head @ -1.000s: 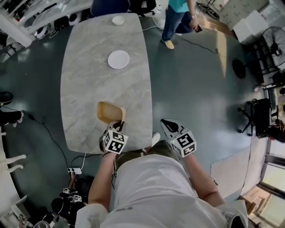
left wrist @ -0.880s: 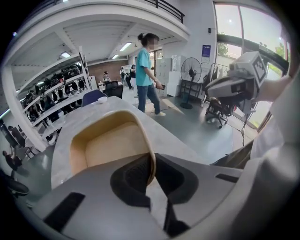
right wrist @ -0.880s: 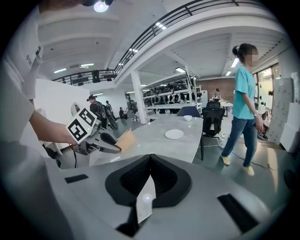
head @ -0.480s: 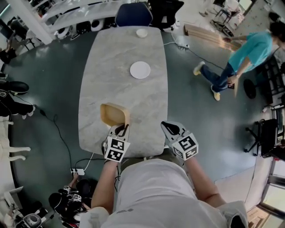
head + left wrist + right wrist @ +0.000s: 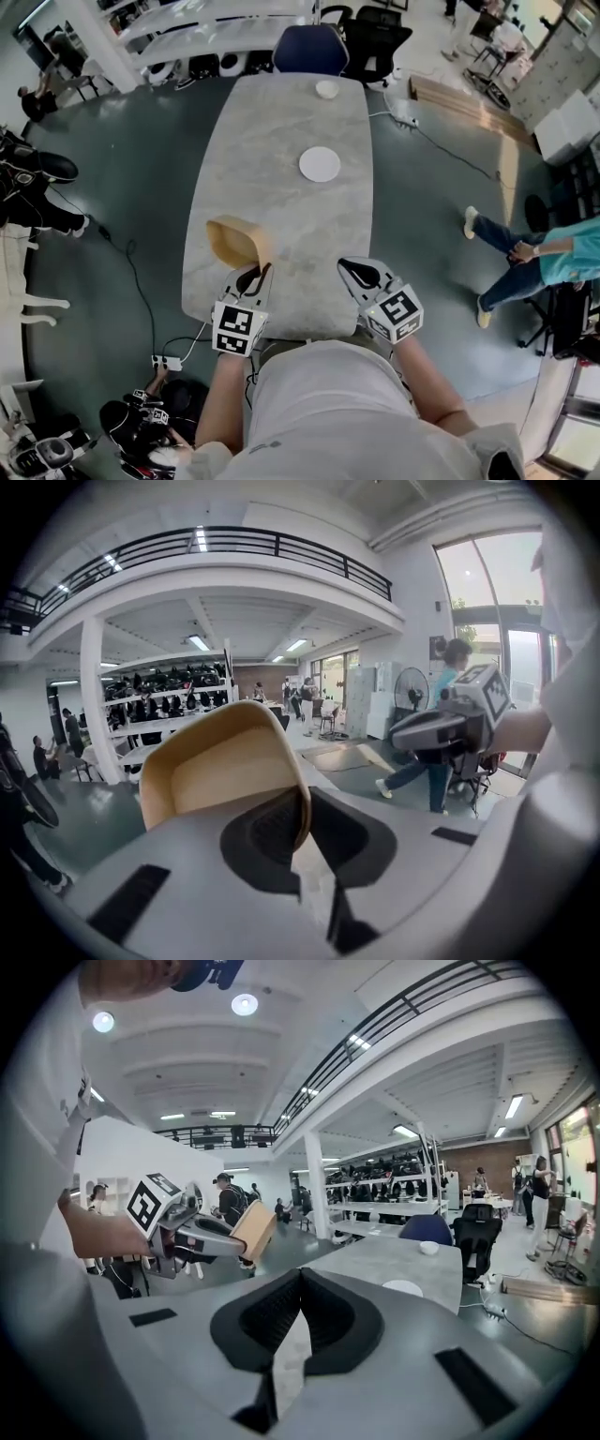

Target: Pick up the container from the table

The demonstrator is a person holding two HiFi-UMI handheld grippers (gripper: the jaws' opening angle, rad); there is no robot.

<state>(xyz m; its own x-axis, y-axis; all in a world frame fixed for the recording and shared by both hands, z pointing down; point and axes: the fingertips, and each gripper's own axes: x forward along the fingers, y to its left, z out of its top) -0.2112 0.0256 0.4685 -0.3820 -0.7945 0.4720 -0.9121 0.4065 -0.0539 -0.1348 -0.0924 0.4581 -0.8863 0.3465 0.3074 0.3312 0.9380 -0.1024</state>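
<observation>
Lifted since a second ago, the tan container (image 5: pixel 234 242) now hangs above the near end of the table (image 5: pixel 281 131), and you carry both grippers higher.

Head view: your left gripper (image 5: pixel 254 275) pinches the container's near wall, while your right gripper (image 5: pixel 354 270) hovers beside it, empty. You have one container, one white plate (image 5: pixel 320 164), one small bowl (image 5: pixel 327 89) and two grippers.

Left gripper view: the jaws clamp only the thin rim, and the container is tipped with its open side towards you. A quick swing could, I judge, pivot it or slide it out of that narrow bite.

Right gripper view: the jaws are pressed together on nothing, apart from the load. That gripper offers no backup if the container slips.
</observation>
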